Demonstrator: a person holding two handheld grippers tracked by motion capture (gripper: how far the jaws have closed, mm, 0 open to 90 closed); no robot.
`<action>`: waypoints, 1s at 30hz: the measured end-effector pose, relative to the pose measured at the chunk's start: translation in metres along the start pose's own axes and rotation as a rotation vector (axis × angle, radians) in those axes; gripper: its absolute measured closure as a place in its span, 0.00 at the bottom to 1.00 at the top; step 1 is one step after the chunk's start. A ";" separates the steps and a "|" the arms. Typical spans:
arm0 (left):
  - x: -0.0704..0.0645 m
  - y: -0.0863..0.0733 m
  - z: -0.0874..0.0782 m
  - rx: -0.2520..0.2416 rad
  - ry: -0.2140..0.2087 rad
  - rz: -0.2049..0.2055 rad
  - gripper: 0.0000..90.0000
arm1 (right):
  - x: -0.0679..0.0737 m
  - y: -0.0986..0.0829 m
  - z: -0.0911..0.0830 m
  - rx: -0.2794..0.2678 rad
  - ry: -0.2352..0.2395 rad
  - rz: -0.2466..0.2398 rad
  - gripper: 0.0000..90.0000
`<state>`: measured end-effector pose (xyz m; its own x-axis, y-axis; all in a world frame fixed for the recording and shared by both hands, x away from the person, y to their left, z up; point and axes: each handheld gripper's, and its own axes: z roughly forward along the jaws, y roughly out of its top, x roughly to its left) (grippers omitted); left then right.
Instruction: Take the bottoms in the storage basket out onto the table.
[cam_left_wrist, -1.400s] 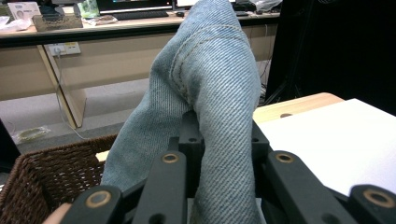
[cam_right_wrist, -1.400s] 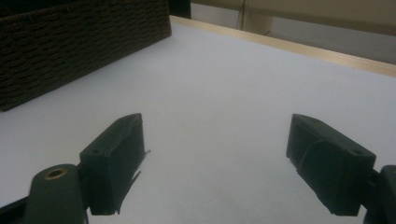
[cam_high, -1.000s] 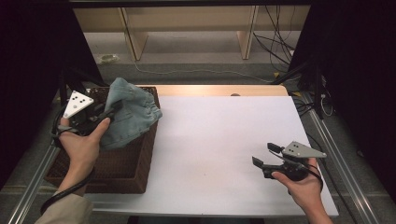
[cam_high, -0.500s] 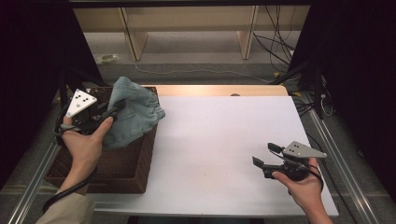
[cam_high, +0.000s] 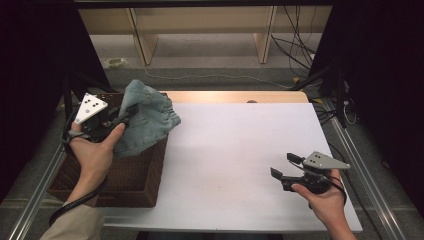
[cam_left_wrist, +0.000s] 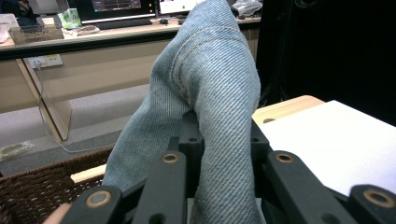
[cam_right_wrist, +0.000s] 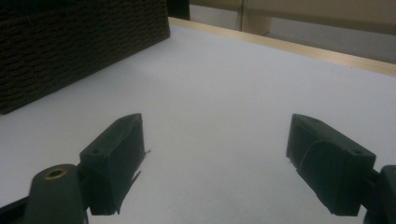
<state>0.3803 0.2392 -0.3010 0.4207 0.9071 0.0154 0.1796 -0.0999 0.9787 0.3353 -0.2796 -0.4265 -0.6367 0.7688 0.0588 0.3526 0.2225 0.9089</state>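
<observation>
— What are the left tongs (cam_high: 120, 118) doing?
— Their jaws are pinched on a fold of denim (cam_high: 145, 122), which bulges up between them in the left gripper view. The cloth hangs above the far part of the basket (cam_high: 135, 185), at the desk's left edge.
— And the right tongs (cam_high: 284, 167)?
— Spread wide, holding nothing, just above the near right of the desk (cam_high: 235, 145), well apart from the basket.
— The surface?
— White and bare, with a wooden strip along its far edge.
— The room?
— Grey floor beyond, cables (cam_high: 295, 50) at far right, and wooden furniture legs (cam_high: 263, 35). The left gripper view shows another desk with monitors (cam_left_wrist: 116, 5).
</observation>
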 end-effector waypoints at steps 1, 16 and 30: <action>0.000 0.000 0.000 0.000 -0.001 -0.001 0.84 | 0.000 0.000 0.000 0.000 0.000 0.001 0.22; -0.005 0.006 0.002 -0.012 -0.014 0.006 0.84 | 0.000 0.000 0.000 -0.002 -0.001 0.002 0.23; -0.010 0.011 0.004 -0.022 -0.024 0.007 0.84 | 0.000 0.000 0.000 -0.004 -0.002 0.002 0.23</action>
<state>0.3810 0.2272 -0.2914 0.4436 0.8961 0.0176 0.1574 -0.0972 0.9827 0.3352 -0.2799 -0.4264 -0.6347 0.7704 0.0595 0.3513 0.2190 0.9103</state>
